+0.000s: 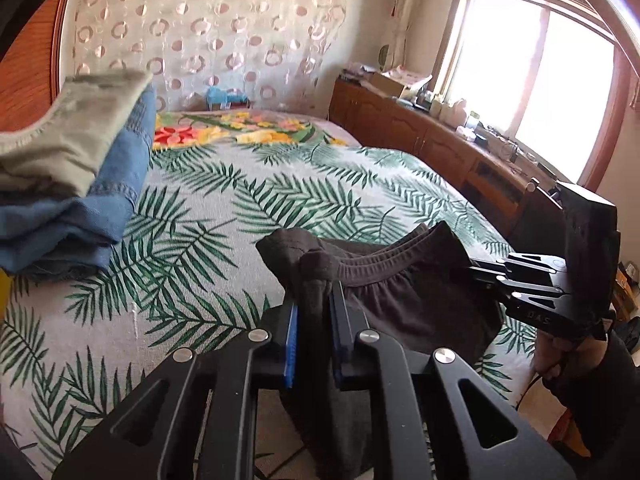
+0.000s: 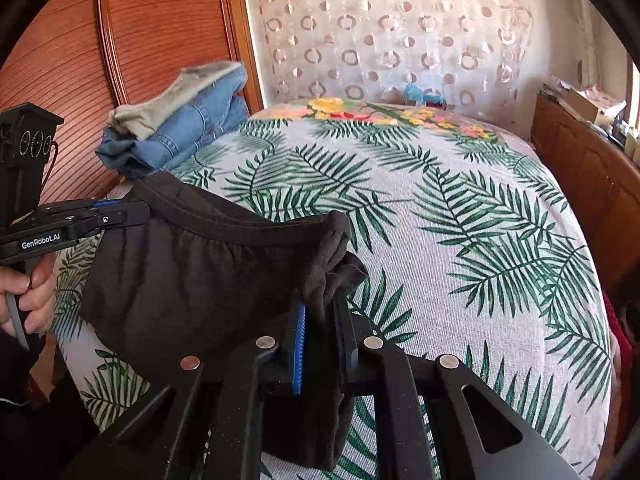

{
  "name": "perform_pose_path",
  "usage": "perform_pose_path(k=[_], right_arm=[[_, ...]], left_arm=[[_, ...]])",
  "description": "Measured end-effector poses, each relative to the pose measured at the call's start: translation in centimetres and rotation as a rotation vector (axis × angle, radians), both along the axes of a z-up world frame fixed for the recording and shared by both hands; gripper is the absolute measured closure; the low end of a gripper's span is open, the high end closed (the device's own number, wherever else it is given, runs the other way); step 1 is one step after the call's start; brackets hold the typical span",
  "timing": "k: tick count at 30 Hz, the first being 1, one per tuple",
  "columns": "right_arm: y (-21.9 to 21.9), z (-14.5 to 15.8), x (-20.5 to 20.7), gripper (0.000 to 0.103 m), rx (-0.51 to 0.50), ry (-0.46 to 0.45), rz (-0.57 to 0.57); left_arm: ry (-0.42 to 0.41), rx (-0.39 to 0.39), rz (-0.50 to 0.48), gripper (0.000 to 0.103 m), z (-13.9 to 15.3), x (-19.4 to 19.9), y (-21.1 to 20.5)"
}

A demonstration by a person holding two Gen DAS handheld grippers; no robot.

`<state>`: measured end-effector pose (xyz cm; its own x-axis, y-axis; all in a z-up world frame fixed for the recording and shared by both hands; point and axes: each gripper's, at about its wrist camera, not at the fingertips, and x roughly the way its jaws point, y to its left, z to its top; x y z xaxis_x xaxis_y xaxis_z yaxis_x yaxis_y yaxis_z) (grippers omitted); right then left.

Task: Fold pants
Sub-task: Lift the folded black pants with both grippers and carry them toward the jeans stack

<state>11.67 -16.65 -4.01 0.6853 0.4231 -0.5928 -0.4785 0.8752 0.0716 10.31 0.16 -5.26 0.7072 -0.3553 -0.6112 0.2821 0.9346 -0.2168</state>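
The left gripper was clamped on one end of the waistband of the dark pants, the bunched cloth pinched between its blue-lined pads. The right gripper was clamped on the other end in the same way. Each held a corner, so neither hand was nearer than the other — the pants hung between the two.

The waistband ran straight across from one set of fingers to the other, nearly taut, and that line was the axis the next move would turn on. The legs dropped below the fingers toward the near edge of the bed and out of sight, so their lie could not be told. The garment sat just above the leaf-print cover, at its near edge, with most of the bare bedspread lying ahead of both grippers.

Likely the pants would need to be carried forward and laid flat — waistband kept level. A stack of folded clothes lay well apart, against the wooden headboard.
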Motion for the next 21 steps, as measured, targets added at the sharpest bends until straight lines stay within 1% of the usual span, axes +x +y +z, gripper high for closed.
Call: perform_pose_path(k=[5,9,17,21], right_arm=[[-0.4,1.4,-1.6,0.091,0.035,-0.067,-0.011],[-0.5,3.0,-2.7,0.091,0.039,-0.120,-0.010],[-0.4,5.9,-3.8,0.091,0.043,-0.204,0.007],[0.0,7.2,-4.1,0.091,0.035,-0.238,0.020]], left_arm=[[-0.072,0.000,0.000,0.090,2.3,-1.3,0.0],[-0.126,-0.003,0.005,0.090,4.2,-2.1,0.2],[-0.198,0.000,0.021,0.090,6.8,-2.9,1.2],[-0.223,0.002,0.036,0.090,7.7,-3.1,1.9]])
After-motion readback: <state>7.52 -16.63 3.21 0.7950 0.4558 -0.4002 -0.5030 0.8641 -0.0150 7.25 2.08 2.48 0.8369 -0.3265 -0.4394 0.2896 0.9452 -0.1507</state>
